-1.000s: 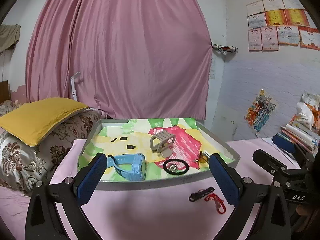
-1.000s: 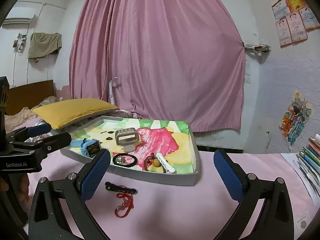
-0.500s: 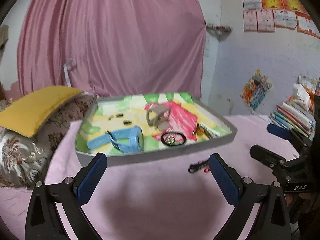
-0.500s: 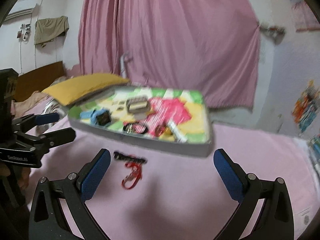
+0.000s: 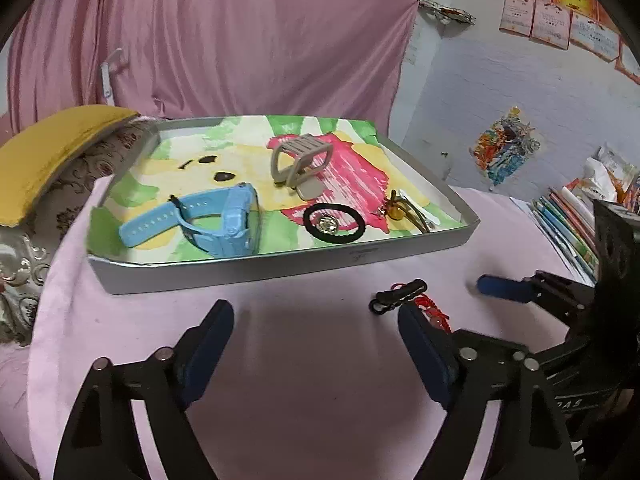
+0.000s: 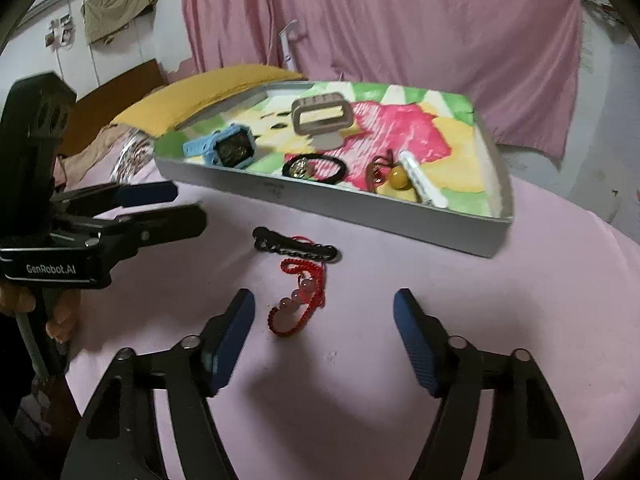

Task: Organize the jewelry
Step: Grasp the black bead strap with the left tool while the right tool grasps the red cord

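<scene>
Right wrist view: the right gripper [image 6: 324, 312] fingers are closing on nothing, red bracelet [image 6: 298, 300] on the pink counter [image 6: 500, 312] between them; left gripper [image 5: 314, 326] closing too, empty, near the tray [image 5: 280, 266].

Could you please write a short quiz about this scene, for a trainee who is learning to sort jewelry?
1. True or false: the blue watch lies inside the tray.
2. Which lies outside the tray on the pink cloth? A) black hair tie B) red bracelet C) grey clip
3. Fill in: beside the red bracelet lies a black ____.

Key: 1 true; 2 B; 3 hair clip.
</scene>
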`<state>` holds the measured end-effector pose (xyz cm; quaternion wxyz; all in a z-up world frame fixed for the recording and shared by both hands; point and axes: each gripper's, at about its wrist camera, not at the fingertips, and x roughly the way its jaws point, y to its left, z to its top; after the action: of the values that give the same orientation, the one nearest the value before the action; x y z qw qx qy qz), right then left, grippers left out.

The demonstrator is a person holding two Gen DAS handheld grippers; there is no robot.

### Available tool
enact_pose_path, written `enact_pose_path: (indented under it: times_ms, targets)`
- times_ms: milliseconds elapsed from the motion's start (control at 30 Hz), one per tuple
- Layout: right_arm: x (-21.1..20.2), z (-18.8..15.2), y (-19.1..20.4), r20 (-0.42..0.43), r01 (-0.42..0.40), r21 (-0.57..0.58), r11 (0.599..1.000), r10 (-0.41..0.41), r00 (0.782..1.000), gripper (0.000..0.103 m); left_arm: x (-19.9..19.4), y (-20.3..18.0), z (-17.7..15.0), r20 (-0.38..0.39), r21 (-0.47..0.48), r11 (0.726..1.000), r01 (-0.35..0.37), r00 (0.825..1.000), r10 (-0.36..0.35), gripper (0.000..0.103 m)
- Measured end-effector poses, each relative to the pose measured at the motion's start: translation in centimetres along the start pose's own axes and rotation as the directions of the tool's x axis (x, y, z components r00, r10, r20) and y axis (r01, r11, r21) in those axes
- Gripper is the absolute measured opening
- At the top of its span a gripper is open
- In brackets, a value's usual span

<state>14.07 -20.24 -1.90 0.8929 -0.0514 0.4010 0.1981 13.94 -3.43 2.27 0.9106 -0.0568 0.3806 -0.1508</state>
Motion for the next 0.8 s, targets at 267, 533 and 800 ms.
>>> enact_pose_path:
  times_ms: [267,533,800]
  targets:
    - [1.1,0.7,0.1,-0.039,-0.010,-0.014,1.000,0.010,0.999,0.042,1.3,-1.2,0.7,-0.026,0.038,0.998,0.050,0.998,-0.050,0.066]
    - [1.3,1.4,-1.0,-0.037,0.008,-0.006,1.000,-0.008,0.999,0.014,2.9,-2.8,1.3,-0.075,0.105,0.989,0.106,0.992,-0.099,0.054]
    - [1.3,1.3,-1.6,-0.036,-0.006,-0.003,1.000,0.005,0.999,0.009,4.4,-4.4,1.5,-0.139,0.179,0.973,0.146,0.983,-0.122,0.040]
